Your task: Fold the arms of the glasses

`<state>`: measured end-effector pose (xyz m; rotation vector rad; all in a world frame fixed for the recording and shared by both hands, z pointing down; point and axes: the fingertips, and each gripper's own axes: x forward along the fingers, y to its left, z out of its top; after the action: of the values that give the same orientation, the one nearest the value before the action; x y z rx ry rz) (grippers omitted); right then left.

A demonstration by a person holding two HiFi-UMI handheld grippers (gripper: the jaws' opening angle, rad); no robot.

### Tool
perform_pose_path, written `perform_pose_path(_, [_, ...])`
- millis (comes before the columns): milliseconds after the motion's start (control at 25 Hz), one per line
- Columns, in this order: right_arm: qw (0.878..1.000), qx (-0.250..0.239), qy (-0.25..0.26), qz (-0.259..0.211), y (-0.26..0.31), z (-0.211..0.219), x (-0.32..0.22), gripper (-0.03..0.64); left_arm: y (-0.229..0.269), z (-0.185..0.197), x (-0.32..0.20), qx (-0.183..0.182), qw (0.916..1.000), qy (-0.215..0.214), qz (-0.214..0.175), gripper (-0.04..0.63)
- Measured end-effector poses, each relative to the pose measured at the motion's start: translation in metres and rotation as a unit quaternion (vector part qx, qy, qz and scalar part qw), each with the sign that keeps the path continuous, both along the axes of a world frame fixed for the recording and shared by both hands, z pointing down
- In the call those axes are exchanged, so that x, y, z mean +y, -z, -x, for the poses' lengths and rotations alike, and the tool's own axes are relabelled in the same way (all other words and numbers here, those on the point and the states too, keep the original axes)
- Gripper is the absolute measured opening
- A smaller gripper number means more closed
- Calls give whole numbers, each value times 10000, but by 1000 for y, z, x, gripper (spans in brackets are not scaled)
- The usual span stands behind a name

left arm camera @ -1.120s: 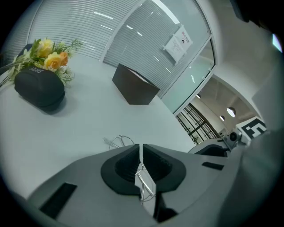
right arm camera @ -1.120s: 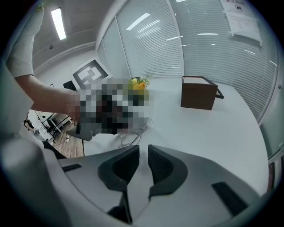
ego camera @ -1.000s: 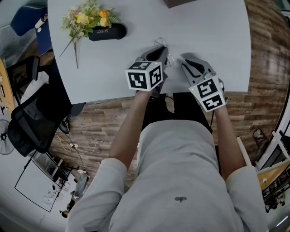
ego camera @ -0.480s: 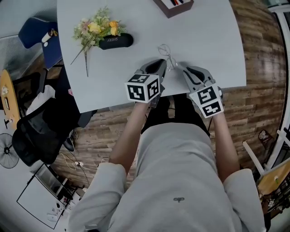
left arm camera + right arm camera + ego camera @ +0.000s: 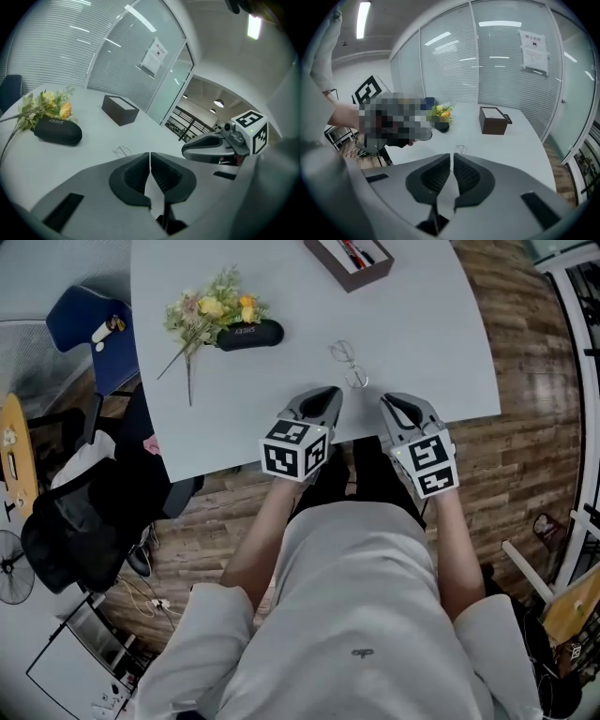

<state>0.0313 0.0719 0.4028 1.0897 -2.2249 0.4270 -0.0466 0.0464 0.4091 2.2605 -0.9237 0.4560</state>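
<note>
The thin wire-framed glasses lie flat on the grey table, free of both grippers; they are too small to tell how the arms sit. My left gripper hovers over the table's near edge, short of the glasses and to their left, with its jaws together and empty. My right gripper hangs beside it on the right; its jaws have just been closing with nothing between them. The left gripper view shows the glasses just past the left gripper, and the right gripper view shows the glasses beyond the right gripper.
A black glasses case and a bunch of flowers lie at the table's left. A brown box stands at the far edge. A blue chair and a black chair stand left of the table.
Both grippers have drawn back from the glasses towards the table's near edge and risen. The glasses, earlier between the jaw tips, now lie alone on the table.
</note>
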Motion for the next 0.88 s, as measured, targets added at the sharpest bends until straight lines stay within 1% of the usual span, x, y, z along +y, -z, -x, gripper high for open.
perform_pose_path(200, [9998,-67,-100,-186,18,11,10,16,19,5,15,-79,9990,-241,-370,23])
perform_pose_path(480, [9987,-200,-202,-428,31,20,20,6,40,14,28,-41,9972,-381,-644,23])
perform_pose_path(680, [9966,-498,-374,-536,45,23,22,6,48,20,33,-17,9963,-408,-757,23])
perform_pose_path(880, [9931,-749,-531,-729,67,23,18,6,63,26,29,-12,9943,-436,-971,23])
